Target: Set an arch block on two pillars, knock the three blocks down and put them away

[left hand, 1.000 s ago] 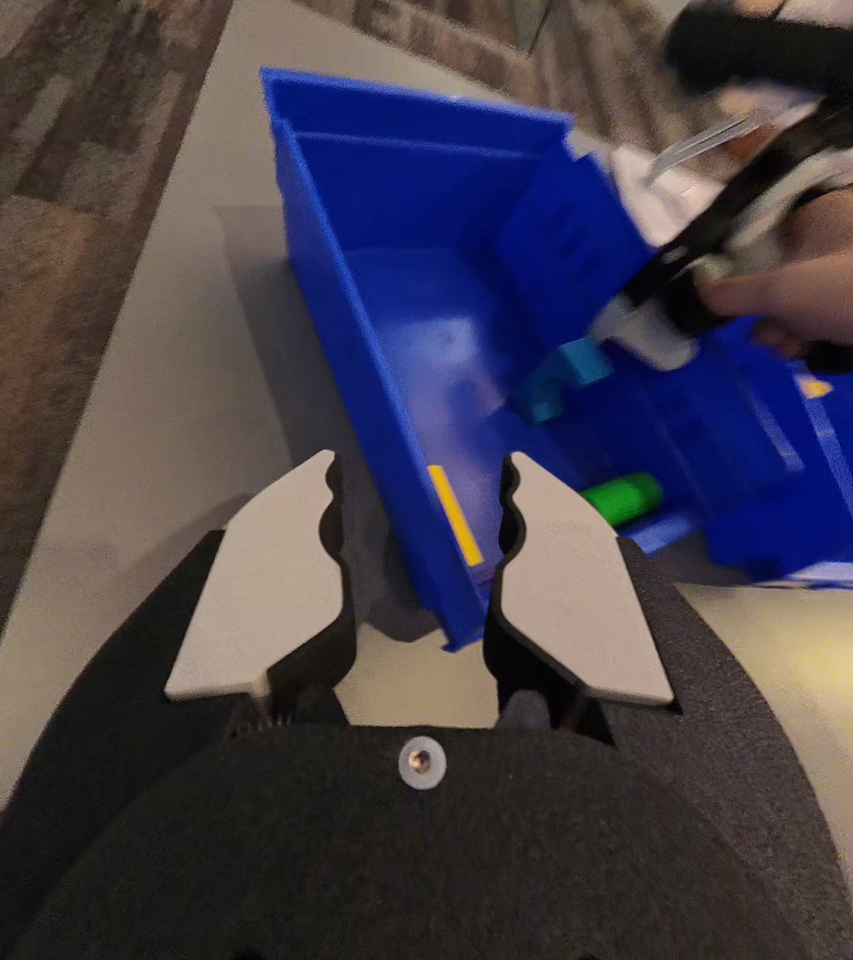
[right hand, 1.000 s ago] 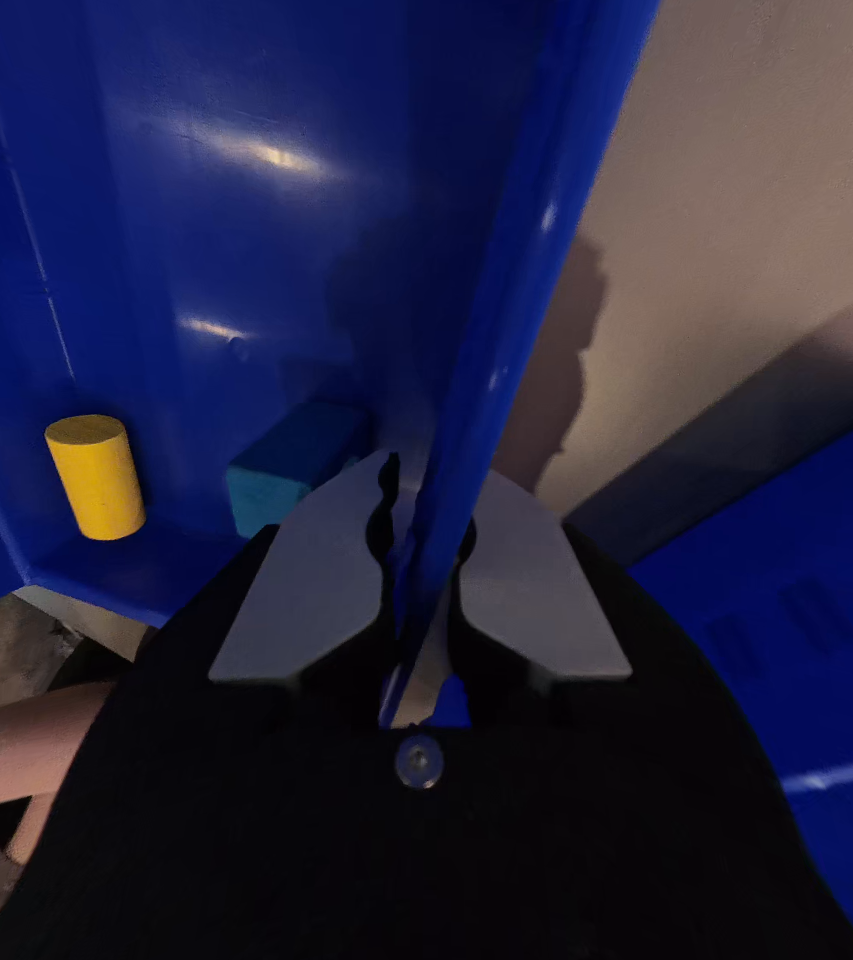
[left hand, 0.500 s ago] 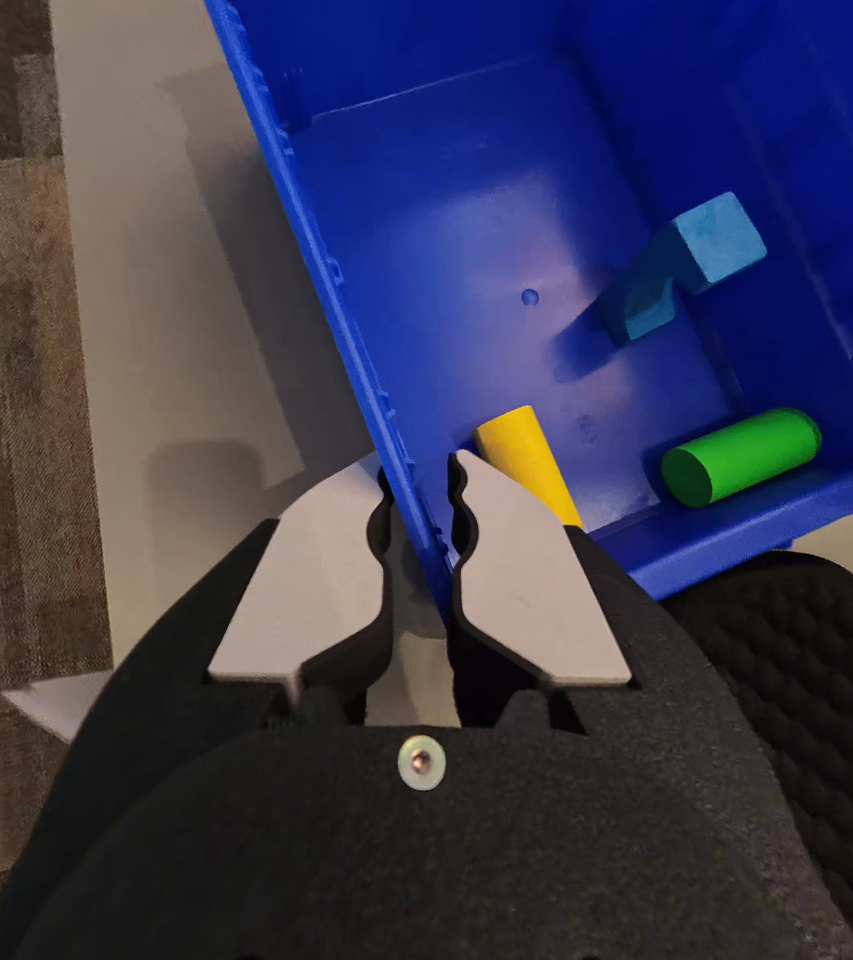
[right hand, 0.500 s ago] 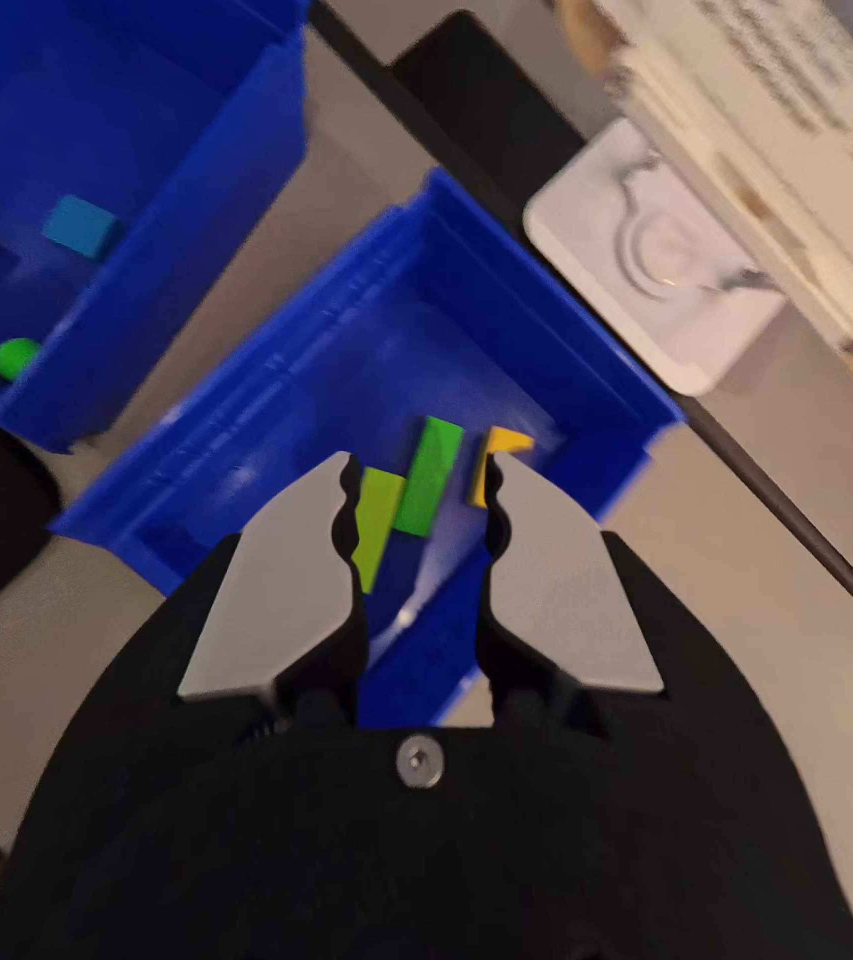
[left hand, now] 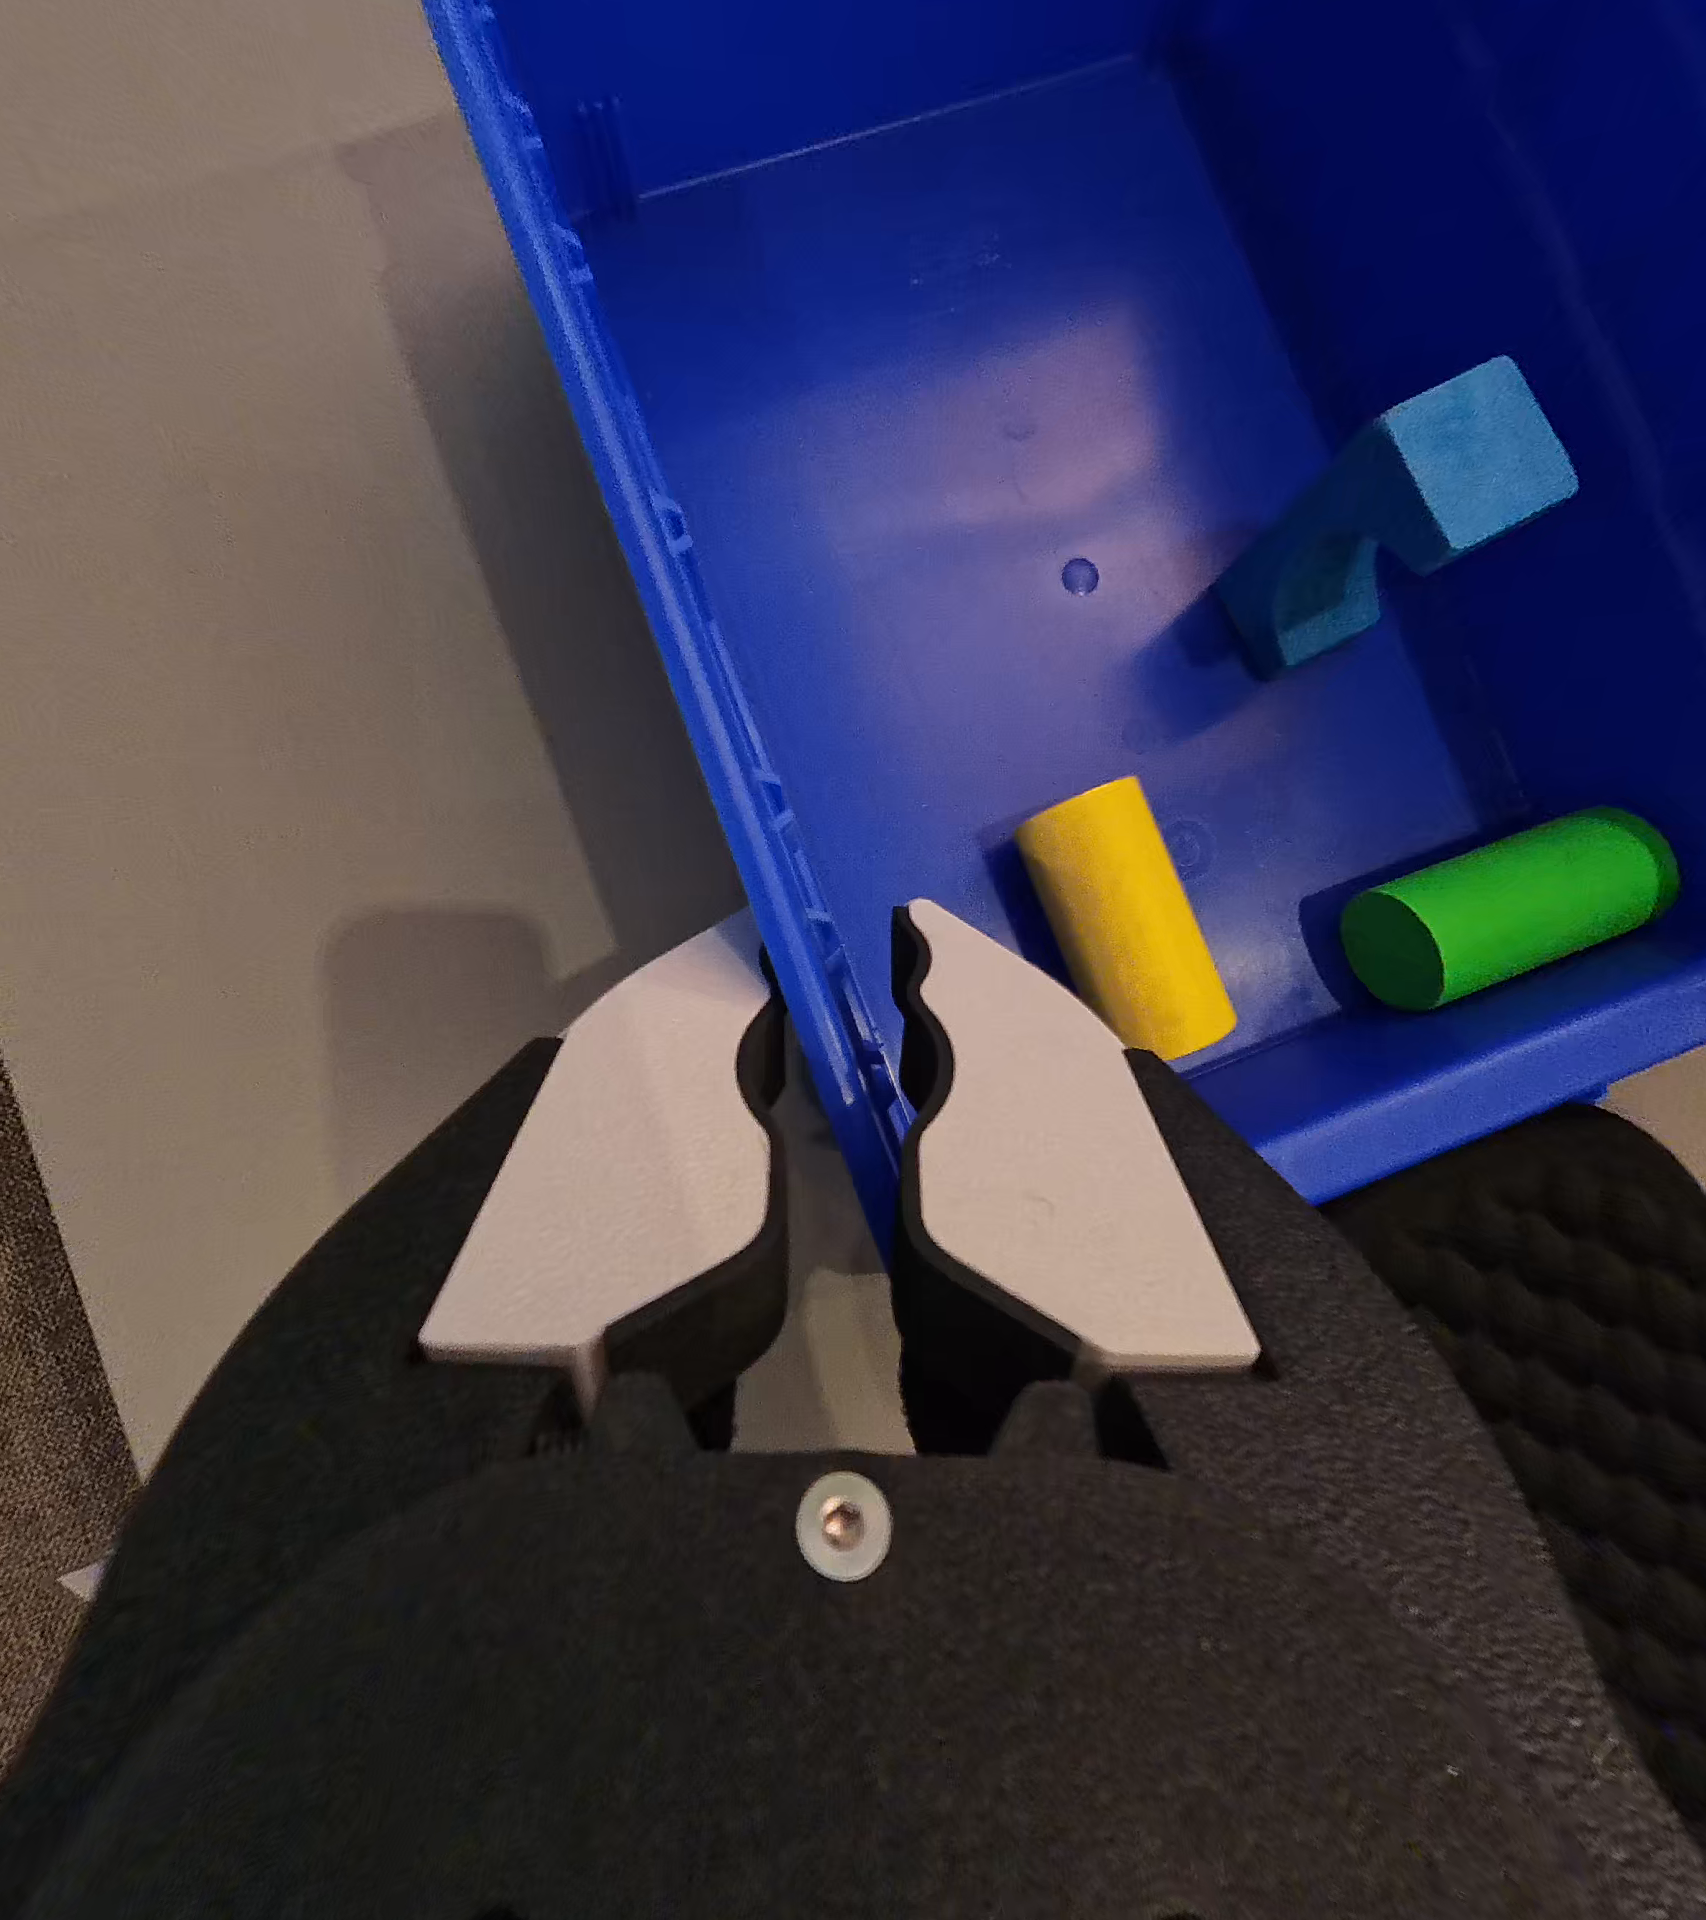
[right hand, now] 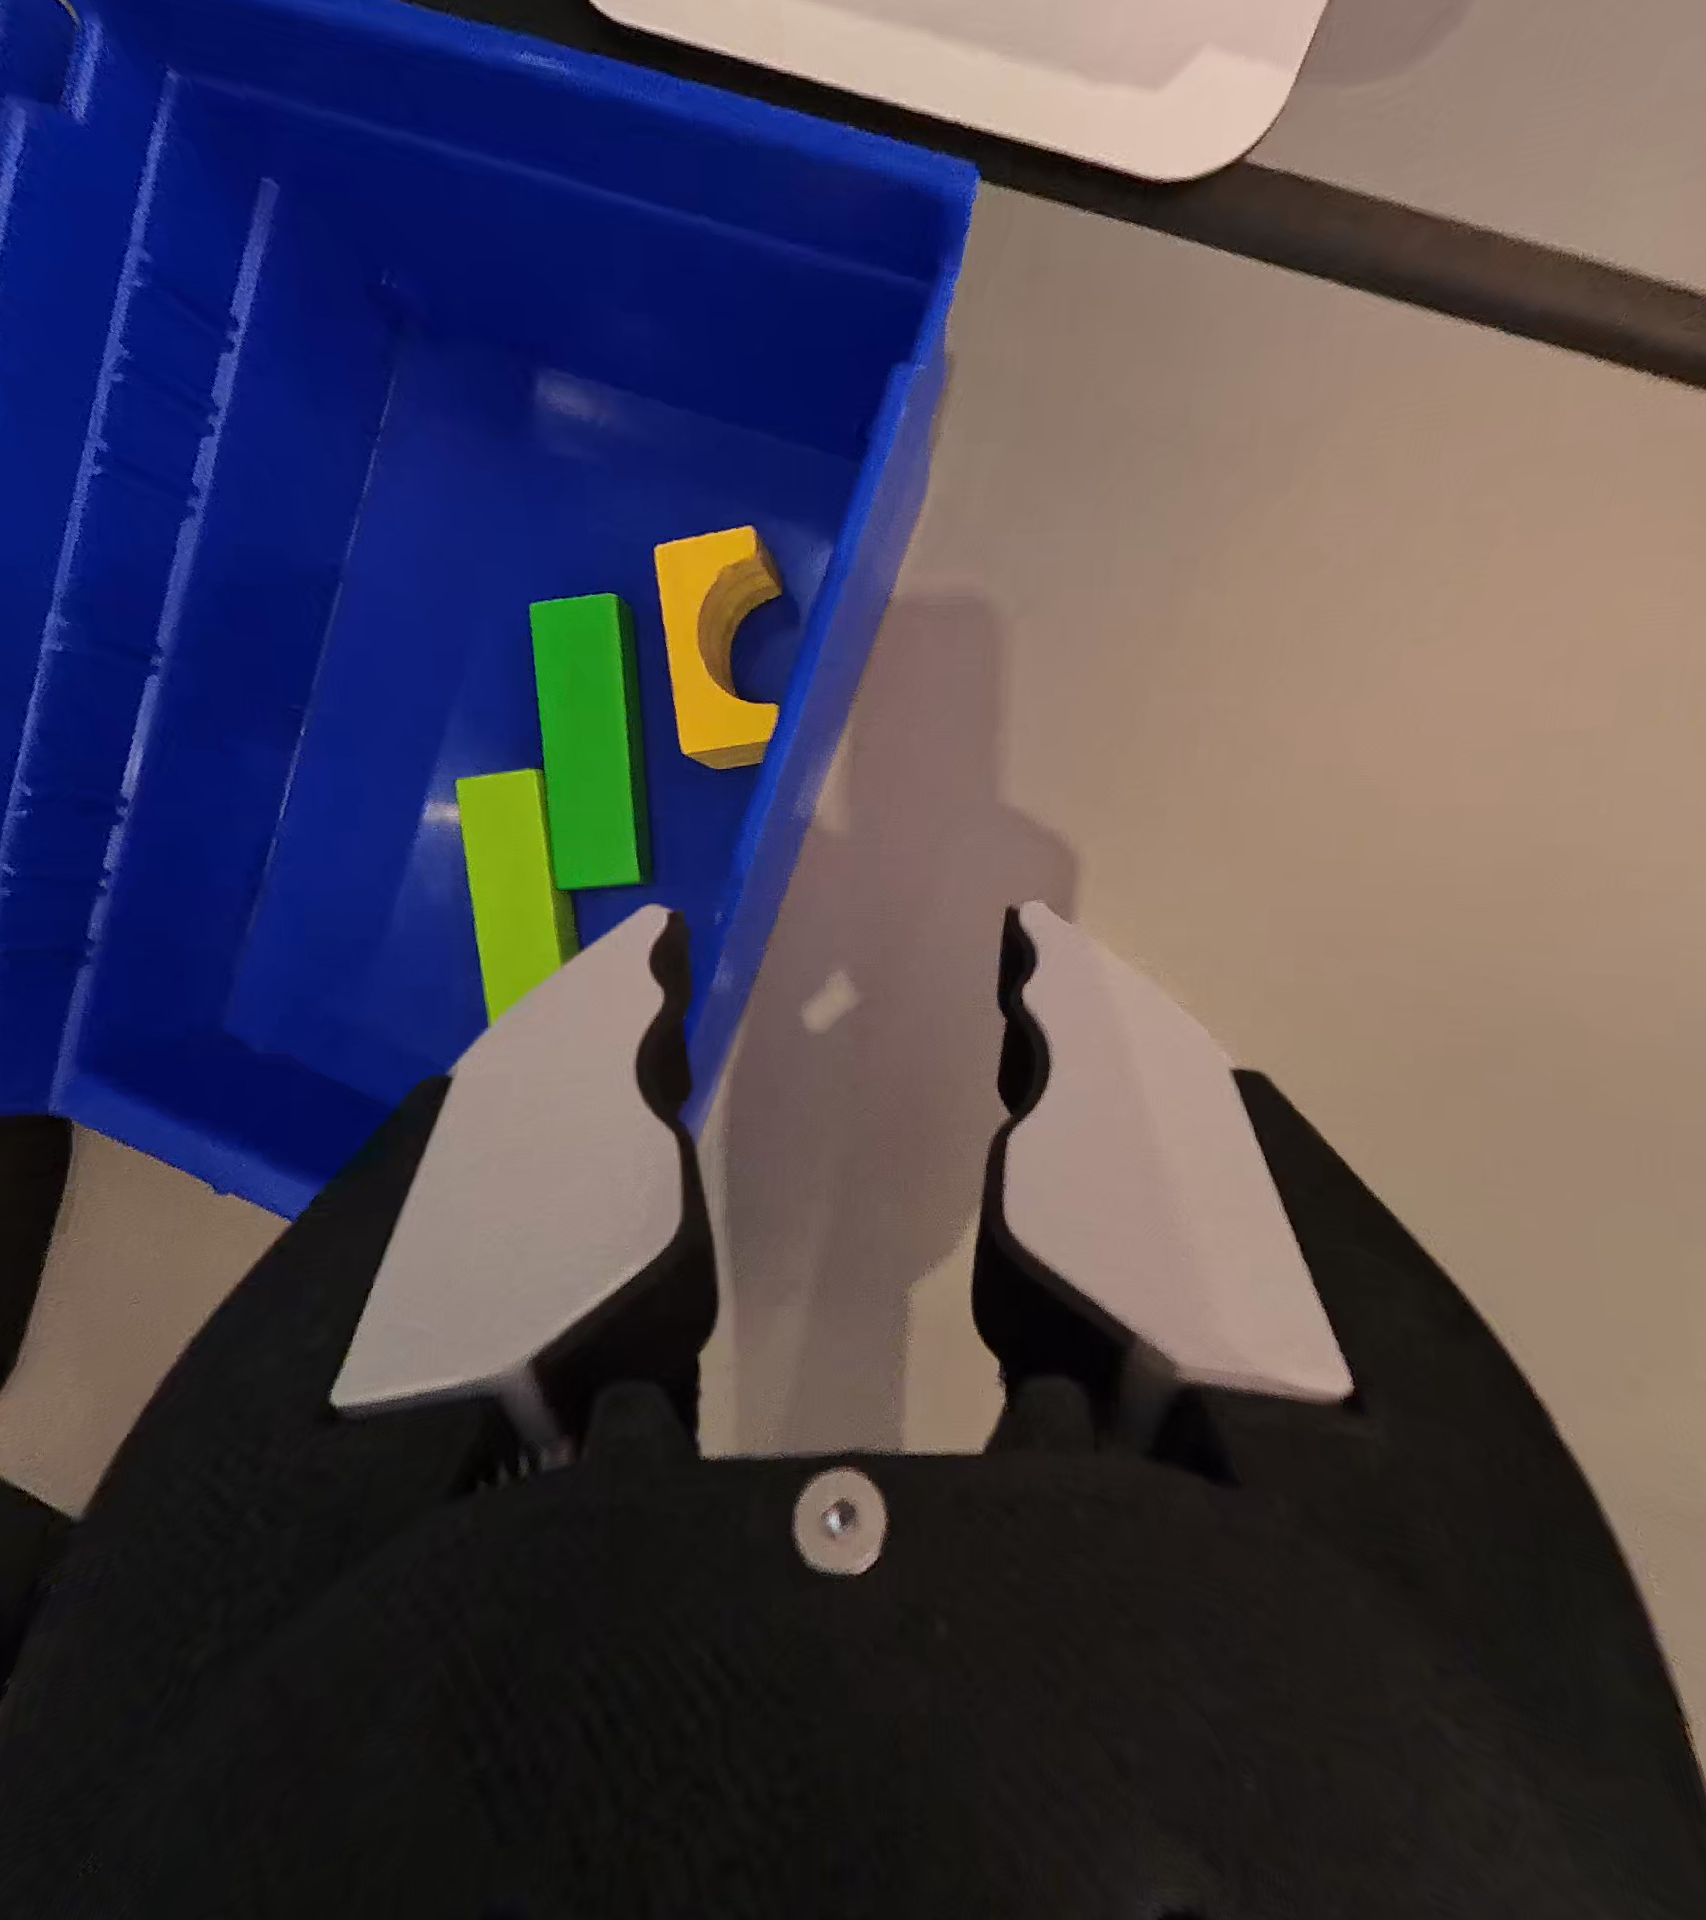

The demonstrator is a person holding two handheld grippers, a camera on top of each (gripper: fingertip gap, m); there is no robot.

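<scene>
Your left gripper (left hand: 833, 925) is clamped on the side wall of the blue bin (left hand: 620, 436), near its corner. Inside lie the blue arch block (left hand: 1400, 520), the yellow pillar (left hand: 1119, 914) and the green pillar (left hand: 1503, 904) (both on their sides, by the near wall). Your right gripper (right hand: 838, 925) is spread wide, holding nothing, above the table (right hand: 1348, 727) just beside the second bin (right hand: 828, 675).

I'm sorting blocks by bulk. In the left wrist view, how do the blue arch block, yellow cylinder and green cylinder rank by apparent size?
1. Blue arch block, largest.
2. Green cylinder and yellow cylinder: they look about alike, so I won't rank them; the gripper finger also hides the yellow one's near end.
</scene>
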